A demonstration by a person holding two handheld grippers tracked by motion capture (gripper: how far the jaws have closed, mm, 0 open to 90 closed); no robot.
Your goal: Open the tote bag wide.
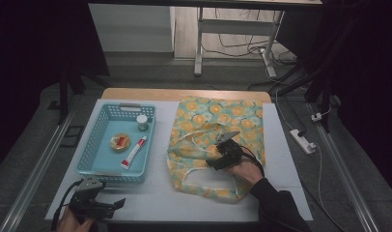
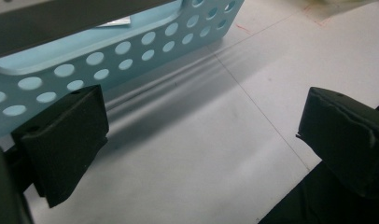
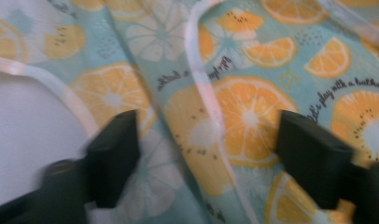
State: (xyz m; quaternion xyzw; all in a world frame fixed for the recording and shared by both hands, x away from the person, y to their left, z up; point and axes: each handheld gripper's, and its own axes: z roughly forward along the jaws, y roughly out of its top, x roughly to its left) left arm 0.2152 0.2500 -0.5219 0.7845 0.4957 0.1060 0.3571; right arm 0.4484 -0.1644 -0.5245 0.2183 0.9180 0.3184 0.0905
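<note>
High view: I have the right gripper (image 1: 222, 151) down on the fruit-print cloth bag (image 1: 214, 145), which lies flat on the white table (image 1: 160, 193) right of the blue perforated basket (image 1: 95, 154). The gripper sits over the bag's near-left part by the mouth and white handle loops, presumably to get a fold or a strap and open it up. The basket holds a small white-capped bottle (image 1: 142, 122), a round yellow tin (image 1: 120, 142) and a red-and-white tube (image 1: 133, 152), probably what goes into the bag next, hence basket parked just beside it. The left gripper (image 1: 118, 205) idles at the near-left table edge, clear of the basket front, out of the way. Left gripper view: jaws wide apart, nothing between them but bare table top; the basket wall (image 2: 131, 51) is just ahead to one side, not touching. I keep it low and level so it's ready for the basket. Right gripper view: jaws apart and straddling a raised crease of the bag (image 3: 253, 116) with the white handle strap (image 3: 201, 93) running between them; pads aren't pressing on fabric yet as far as I can tell, frame is motion-blurred. Judgement: a pinch on that strap or crease is next; risk is grabbing both layers.
</note>
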